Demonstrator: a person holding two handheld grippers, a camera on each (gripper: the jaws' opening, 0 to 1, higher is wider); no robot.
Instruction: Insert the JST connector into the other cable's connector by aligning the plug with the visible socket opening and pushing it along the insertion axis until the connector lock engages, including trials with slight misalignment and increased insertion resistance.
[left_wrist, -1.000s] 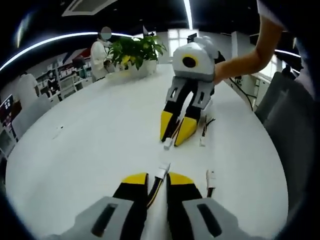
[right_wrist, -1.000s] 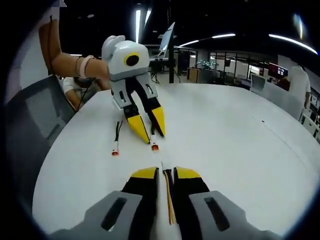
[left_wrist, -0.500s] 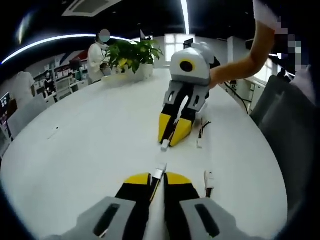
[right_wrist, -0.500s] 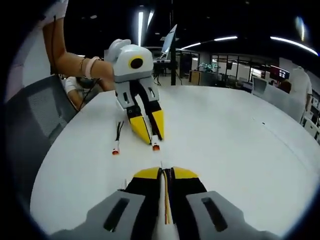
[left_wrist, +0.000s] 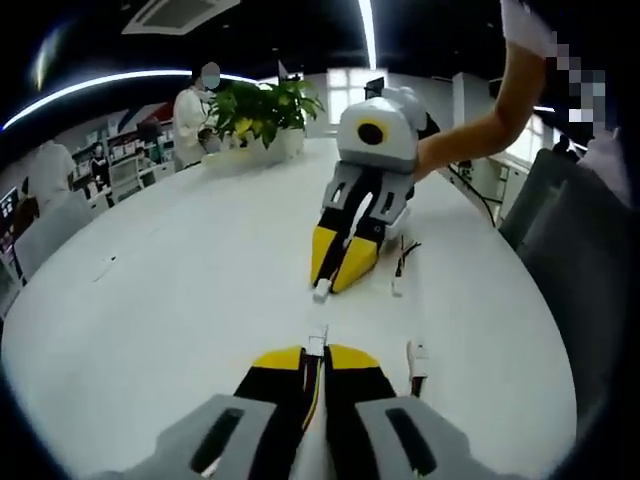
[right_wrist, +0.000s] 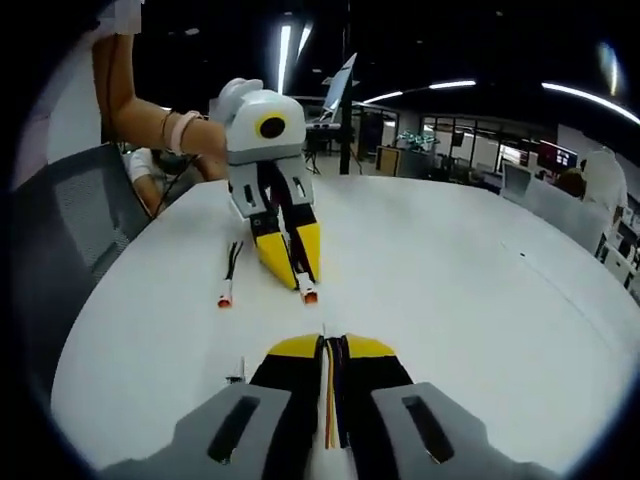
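Observation:
In the left gripper view my left gripper (left_wrist: 313, 352) is shut on a thin cable, and its white connector (left_wrist: 317, 340) sticks out past the yellow tips. Facing it, the right gripper (left_wrist: 335, 280) is shut on the other cable, whose white connector (left_wrist: 321, 291) points back at mine across a short gap above the table. In the right gripper view my right gripper (right_wrist: 330, 345) is shut on red and yellow wires (right_wrist: 330, 405). The left gripper (right_wrist: 298, 278) holds an orange-tipped connector (right_wrist: 310, 294) aimed at it.
The round white table (left_wrist: 180, 290) carries spare cables: one (left_wrist: 397, 278) beside the right gripper and one (left_wrist: 418, 358) near my left jaws, and in the right gripper view one (right_wrist: 226, 285). A potted plant (left_wrist: 262, 108) stands at the far edge. A grey chair (right_wrist: 60, 250) is close by.
Both grippers stay shut on their cables. The facing gripper has drifted slightly left in the left gripper view, and the two connectors line up more closely with a slightly smaller gap.

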